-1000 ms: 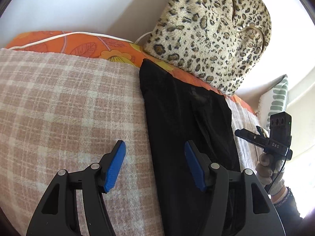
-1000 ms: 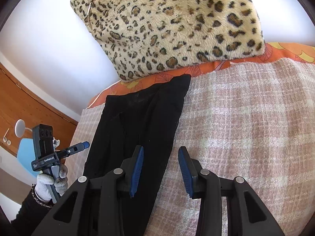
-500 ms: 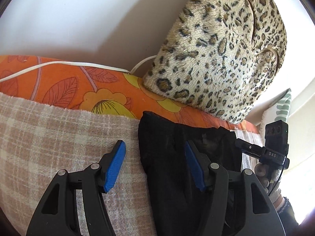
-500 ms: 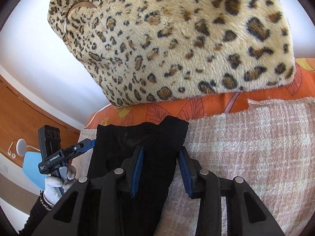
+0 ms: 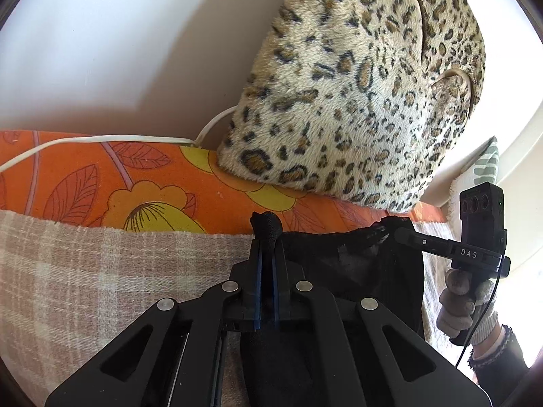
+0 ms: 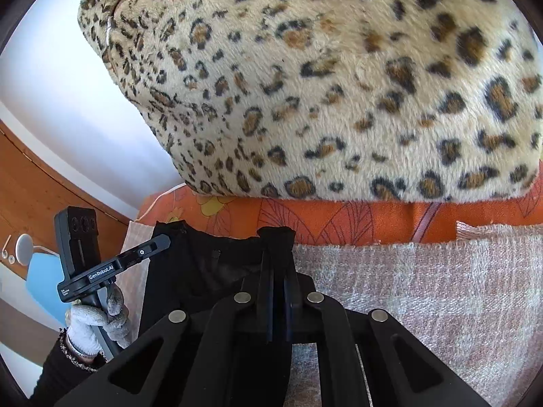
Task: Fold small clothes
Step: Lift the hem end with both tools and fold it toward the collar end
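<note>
Black garment (image 5: pixel 356 264) lies on the plaid blanket (image 5: pixel 101 271), just below the leopard cushion (image 5: pixel 356 84); the left gripper (image 5: pixel 266 237) has just closed on its far corner. Right view: the right gripper (image 6: pixel 276 247) has just pinched the other corner. Thin bites may slip if pulled unevenly.

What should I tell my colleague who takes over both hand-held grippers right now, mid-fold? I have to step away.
Left hand-held gripper: shut on the far left corner of the black garment; its jaws have just closed.
Right hand-held gripper: shut on the far right corner of the same garment; its jaws have just closed too.
The garment lies lengthwise on the checked blanket, its far edge near the orange floral sheet, in front of the leopard-print cushion.
Done: both far corners are pinched.
Left: probably lift and bring that edge back toward you to make the fold, then release and smooth.
</note>
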`<state>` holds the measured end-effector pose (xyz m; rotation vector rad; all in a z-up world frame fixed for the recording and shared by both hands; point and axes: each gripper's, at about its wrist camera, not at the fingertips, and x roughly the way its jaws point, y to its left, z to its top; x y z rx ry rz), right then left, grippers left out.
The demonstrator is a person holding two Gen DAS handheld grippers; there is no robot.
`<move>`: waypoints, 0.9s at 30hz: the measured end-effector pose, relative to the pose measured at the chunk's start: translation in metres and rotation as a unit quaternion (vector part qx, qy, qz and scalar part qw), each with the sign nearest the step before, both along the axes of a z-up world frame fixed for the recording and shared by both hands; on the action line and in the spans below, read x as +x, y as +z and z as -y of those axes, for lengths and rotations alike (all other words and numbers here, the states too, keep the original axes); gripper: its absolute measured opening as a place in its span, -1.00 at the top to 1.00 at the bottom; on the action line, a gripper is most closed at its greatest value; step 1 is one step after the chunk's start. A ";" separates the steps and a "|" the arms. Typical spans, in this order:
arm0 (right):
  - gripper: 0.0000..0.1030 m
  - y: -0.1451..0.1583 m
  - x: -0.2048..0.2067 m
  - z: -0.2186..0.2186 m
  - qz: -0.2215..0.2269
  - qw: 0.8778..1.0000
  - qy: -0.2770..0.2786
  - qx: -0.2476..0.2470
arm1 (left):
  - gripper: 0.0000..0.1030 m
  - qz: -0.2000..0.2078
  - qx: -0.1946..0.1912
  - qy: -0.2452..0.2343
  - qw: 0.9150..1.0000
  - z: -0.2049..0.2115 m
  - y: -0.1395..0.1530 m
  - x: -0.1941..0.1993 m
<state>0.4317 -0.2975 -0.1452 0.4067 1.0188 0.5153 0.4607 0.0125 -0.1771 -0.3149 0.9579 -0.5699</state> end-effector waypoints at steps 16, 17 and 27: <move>0.97 0.071 -0.051 -0.008 0.054 0.998 0.018 -0.003 | 0.95 0.056 -0.009 -0.025 0.998 -0.003 0.069 -0.062; 0.97 0.076 -0.056 -0.009 0.058 0.998 0.019 -0.004 | 0.95 0.058 -0.008 -0.026 0.998 -0.003 0.072 -0.068; 0.97 0.112 -0.119 -0.019 0.080 0.996 0.042 -0.017 | 0.95 0.069 -0.006 -0.030 0.997 -0.014 0.097 -0.133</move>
